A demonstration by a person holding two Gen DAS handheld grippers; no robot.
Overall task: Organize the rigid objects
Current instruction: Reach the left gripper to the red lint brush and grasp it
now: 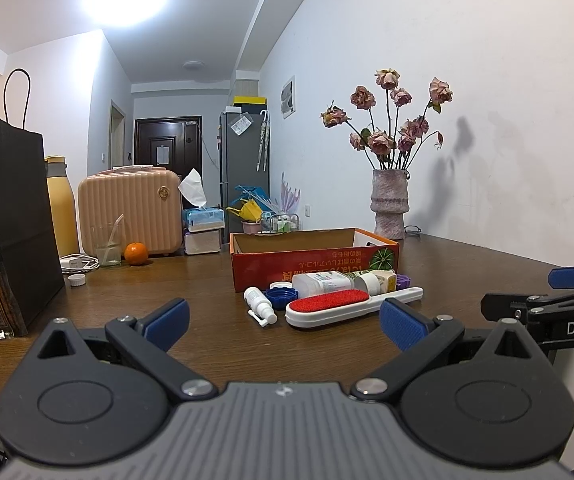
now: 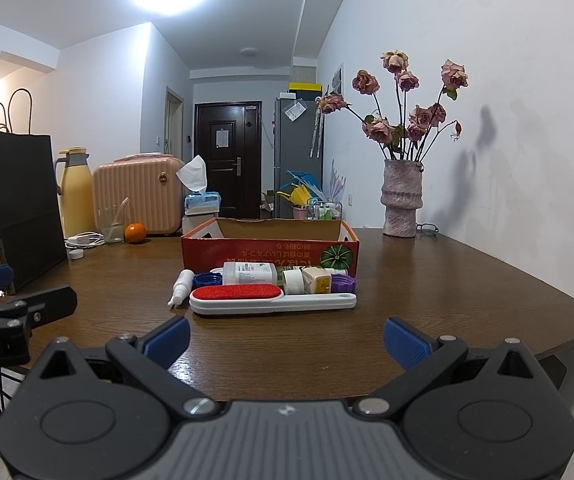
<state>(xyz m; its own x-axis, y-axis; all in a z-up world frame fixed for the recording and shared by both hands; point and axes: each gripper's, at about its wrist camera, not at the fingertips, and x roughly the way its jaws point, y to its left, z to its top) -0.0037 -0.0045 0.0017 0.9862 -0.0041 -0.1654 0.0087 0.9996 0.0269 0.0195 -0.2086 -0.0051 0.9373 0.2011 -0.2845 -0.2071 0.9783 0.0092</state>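
left claw [image 1: 285, 320] wide open, empty | right claw [image 2: 285, 338] same, spread with nothing in it | lint brush [image 2: 271, 298] lying flat on desk [image 2: 467, 280] just in front of red box [image 2: 269, 250], little bottles between | I'd grab the brush handle crosswise, lift clear of the bottles

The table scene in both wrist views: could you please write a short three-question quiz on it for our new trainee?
1. True or false: the lint brush with the red pad already lies inside the red cardboard box.
2. Multiple choice: the orange sits beside A) the flower vase, B) the drinking glass, C) the spray bottle.
3. Fill in: both the left tool and the right tool are ____ and hold nothing.

Key: 1 false, it lies on the table in front of the box; 2 B; 3 open.
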